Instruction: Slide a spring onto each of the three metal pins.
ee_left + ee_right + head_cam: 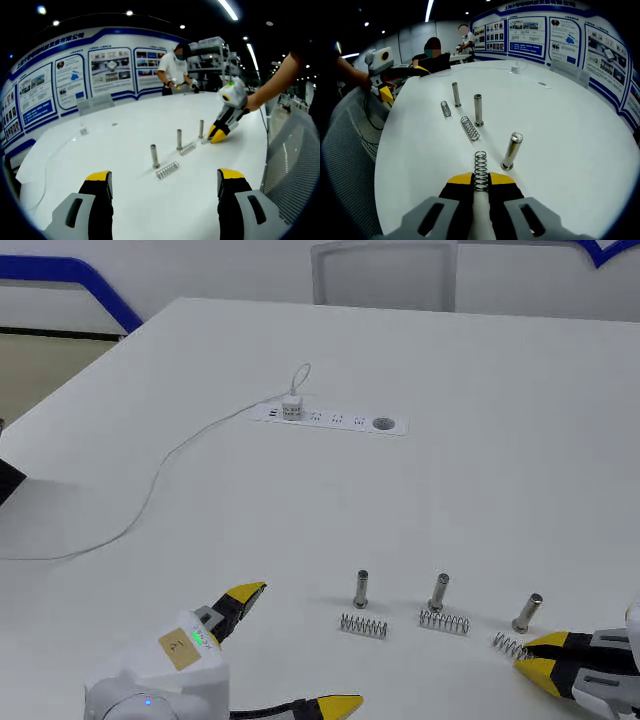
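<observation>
The right claw (480, 181) has its yellow-tipped jaws pinched together on the near end of a small spring (480, 167) lying on the white bench (570, 150). The nearest pin (511, 150) stands upright just beside the spring, to its right in the right gripper view. The spring looks light and bendy, likely to flick loose; gripping one end leaves the other open for the pin. The left claw (164, 175) is held with jaws wide apart
</observation>
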Demonstrator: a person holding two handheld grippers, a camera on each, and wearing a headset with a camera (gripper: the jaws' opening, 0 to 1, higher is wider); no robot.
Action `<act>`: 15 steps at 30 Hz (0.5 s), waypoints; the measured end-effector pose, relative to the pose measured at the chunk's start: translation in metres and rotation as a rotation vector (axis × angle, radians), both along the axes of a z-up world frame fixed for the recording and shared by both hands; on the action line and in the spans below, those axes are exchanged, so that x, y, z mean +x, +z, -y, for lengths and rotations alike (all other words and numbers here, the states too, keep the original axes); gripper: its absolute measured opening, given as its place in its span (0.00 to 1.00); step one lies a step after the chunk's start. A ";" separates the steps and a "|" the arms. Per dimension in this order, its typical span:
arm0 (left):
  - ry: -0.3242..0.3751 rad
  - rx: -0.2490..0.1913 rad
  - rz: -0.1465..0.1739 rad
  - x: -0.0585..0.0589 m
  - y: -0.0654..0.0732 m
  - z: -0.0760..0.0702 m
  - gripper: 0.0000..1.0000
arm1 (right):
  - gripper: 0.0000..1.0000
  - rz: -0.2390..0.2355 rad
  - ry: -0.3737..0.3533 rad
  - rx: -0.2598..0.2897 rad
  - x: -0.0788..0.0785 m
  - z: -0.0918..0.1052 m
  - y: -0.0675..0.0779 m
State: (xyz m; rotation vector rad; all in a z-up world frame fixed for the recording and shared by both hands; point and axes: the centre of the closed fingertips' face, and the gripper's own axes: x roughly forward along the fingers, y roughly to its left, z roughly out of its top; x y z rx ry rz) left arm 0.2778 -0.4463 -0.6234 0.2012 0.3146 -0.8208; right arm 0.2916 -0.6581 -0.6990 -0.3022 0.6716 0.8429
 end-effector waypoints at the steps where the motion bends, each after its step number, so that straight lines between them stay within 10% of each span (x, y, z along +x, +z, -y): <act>1: -0.002 0.000 -0.003 0.000 -0.001 0.000 0.88 | 0.11 -0.003 0.000 -0.001 0.000 0.000 0.000; 15: -0.009 -0.031 -0.017 -0.001 0.002 0.002 0.83 | 0.11 -0.005 -0.007 0.002 -0.011 0.001 0.014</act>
